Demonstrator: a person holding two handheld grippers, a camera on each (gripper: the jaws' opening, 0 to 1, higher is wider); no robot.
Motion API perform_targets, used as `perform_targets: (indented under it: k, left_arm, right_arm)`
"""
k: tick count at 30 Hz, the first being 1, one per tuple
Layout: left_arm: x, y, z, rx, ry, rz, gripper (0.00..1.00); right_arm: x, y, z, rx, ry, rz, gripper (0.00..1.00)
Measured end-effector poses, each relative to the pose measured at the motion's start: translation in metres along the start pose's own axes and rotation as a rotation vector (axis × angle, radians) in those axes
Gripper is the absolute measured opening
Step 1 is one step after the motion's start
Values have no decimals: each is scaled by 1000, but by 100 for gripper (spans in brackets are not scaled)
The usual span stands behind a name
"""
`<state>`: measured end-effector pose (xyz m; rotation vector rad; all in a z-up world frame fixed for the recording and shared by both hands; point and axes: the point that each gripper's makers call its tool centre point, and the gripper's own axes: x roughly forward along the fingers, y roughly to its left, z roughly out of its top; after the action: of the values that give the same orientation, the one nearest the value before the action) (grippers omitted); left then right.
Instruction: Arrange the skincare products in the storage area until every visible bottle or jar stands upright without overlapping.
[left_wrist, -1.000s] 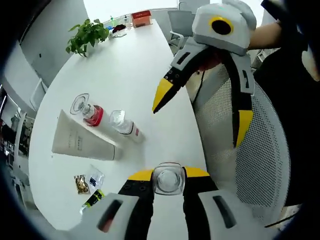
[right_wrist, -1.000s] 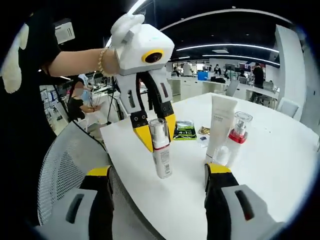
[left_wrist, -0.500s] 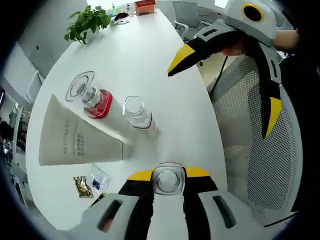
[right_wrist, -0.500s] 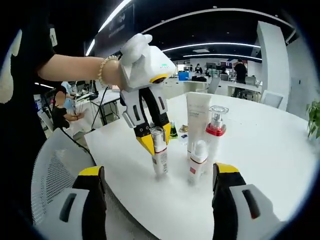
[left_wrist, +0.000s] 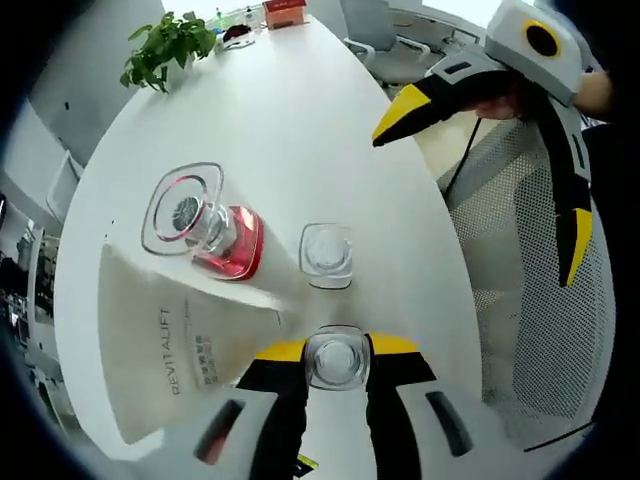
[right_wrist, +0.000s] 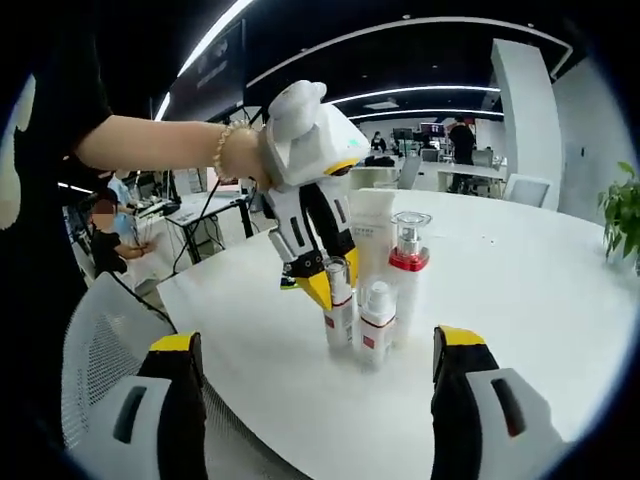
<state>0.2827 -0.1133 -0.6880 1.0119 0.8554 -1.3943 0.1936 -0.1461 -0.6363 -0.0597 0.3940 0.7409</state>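
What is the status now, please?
Left tool shut on small bottle, upright on table. Right tool open, empty. Second small bottle, pump bottle, tube crowd close beside.

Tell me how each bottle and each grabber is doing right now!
small clear-capped bottle: upright, gripped by left gripper
short white bottle: upright on table
red-collared pump bottle: upright
white tube: standing upright
right gripper: open, holding nothing
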Motion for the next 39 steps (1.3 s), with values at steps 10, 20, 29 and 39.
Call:
perform_targets:
  k: [10, 20, 29, 39]
  left_arm:
    - [6, 4, 7, -9, -23, -11, 25]
    - [8, 6, 14, -31, -58, -15, 25]
    - [9, 7, 14, -8, -68, -10, 25]
    - [4, 6, 19, -2, -84, -8, 30]
  right_arm:
    - [1, 1, 0, 5, 4, 7, 95]
    - [2, 0, -3, 8, 13, 9, 95]
    - [2, 1, -3, 9, 17, 9, 95]
    - [2, 2, -3, 9, 18, 10, 95]
